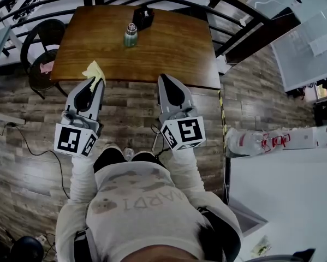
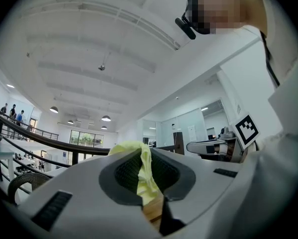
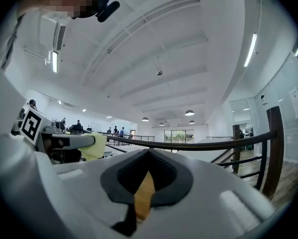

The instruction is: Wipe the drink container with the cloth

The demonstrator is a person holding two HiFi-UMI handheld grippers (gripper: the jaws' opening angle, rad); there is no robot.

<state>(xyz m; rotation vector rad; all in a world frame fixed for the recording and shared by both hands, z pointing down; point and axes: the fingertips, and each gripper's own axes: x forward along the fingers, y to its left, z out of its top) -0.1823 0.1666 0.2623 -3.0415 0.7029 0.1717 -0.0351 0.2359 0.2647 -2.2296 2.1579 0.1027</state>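
Here the drink container (image 1: 130,35) stands upright on the wooden table (image 1: 174,48), its long axis vertical, toward the far side of the top and just in front of a dark box (image 1: 143,17). Both grippers are held at the near table edge, well apart from the bottle. The left gripper (image 1: 97,82) is pinching the yellow cloth (image 1: 94,70); in the left gripper view a fold of it runs down between the pads and bunches out over the tips. The right gripper (image 1: 163,79) has its jaws pressed together on nothing, and only a sliver of table shows through the pad recess. From the left gripper the container lies ahead and to the right; from the right gripper, ahead and to the left, so it sits roughly midway between their two lines, neither clearly nearer. The coming move probably calls for carrying the cloth forward and inward to the bottle's side, with the right gripper free to steady the body. Neither gripper view shows the bottle.
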